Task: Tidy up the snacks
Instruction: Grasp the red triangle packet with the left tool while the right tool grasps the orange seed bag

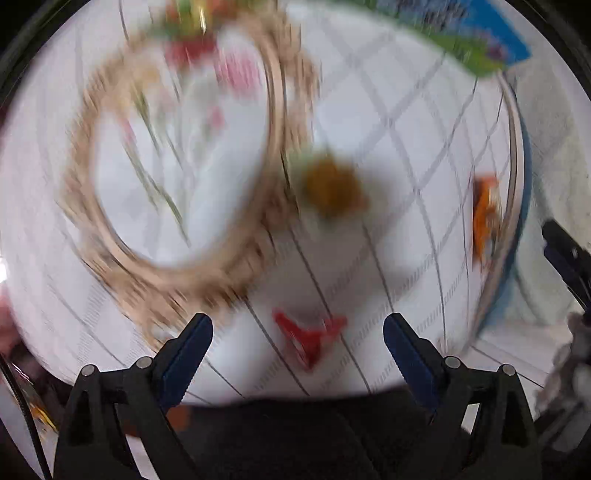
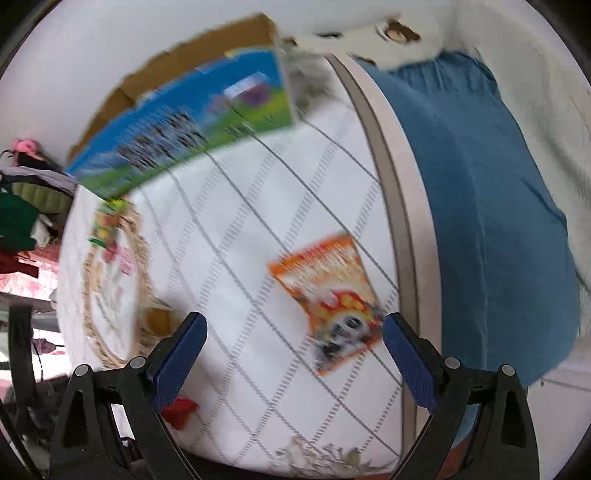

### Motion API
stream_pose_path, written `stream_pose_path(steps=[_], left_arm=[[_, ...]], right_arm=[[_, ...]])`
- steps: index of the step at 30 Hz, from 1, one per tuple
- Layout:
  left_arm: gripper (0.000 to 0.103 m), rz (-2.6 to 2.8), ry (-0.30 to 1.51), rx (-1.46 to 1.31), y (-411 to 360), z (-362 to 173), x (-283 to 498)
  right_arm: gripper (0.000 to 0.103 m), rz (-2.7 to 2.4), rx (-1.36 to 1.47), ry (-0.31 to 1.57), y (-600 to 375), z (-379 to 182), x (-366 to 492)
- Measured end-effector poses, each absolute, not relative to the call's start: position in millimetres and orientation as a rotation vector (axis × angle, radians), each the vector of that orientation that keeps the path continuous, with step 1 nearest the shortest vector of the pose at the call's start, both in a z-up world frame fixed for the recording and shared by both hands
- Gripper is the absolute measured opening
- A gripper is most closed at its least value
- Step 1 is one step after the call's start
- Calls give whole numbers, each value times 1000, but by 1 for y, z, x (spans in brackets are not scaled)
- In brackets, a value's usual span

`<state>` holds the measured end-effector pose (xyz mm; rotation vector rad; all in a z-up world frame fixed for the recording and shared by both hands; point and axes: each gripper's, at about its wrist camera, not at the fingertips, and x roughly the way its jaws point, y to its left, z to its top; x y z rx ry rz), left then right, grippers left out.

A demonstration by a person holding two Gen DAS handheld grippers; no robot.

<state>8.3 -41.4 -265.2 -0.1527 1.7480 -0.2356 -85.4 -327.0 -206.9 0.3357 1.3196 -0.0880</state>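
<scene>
Both views are motion-blurred. A round woven basket [image 1: 273, 110] with a floral cloth lining lies on the white quilted surface; several colourful snack packets [image 1: 192, 33] sit at its far end. It also shows in the right wrist view [image 2: 142, 251]. A small yellow-brown snack [image 1: 332, 186] lies just outside its rim. A small red packet [image 1: 308, 338] lies between the fingers of my open, empty left gripper [image 1: 297, 332]. An orange snack packet [image 2: 332, 299] lies flat ahead of my open, empty right gripper [image 2: 293, 332]; it also shows in the left wrist view [image 1: 485, 218].
A large blue and green box [image 2: 192, 129] stands at the far side of the surface, cardboard [image 2: 177, 59] behind it. A blue cloth [image 2: 480, 203] lies along the right edge past a beige border. Clutter sits at the far left [image 2: 22, 221].
</scene>
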Motion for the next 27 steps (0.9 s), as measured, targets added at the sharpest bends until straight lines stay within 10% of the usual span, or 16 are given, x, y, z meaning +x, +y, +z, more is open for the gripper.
stream_pose_path(steps=[4,10,18,27], left_arm=[[93,-305,1861,-210,-55,-299,-6],[42,-276,1890,-193,-71,-329,-4],[40,-158,1695,-130,-48,-302,34],[48,-152,1691,-175,-38,-314,53]], right_arm=[[98,-108,319,1360,-340,-234,-86],[98,-30,241,1405,-338,-271,-60],[81,-9,354,1452,-342,-292,-55],[88,43,379,1483,-303,-283,-71]])
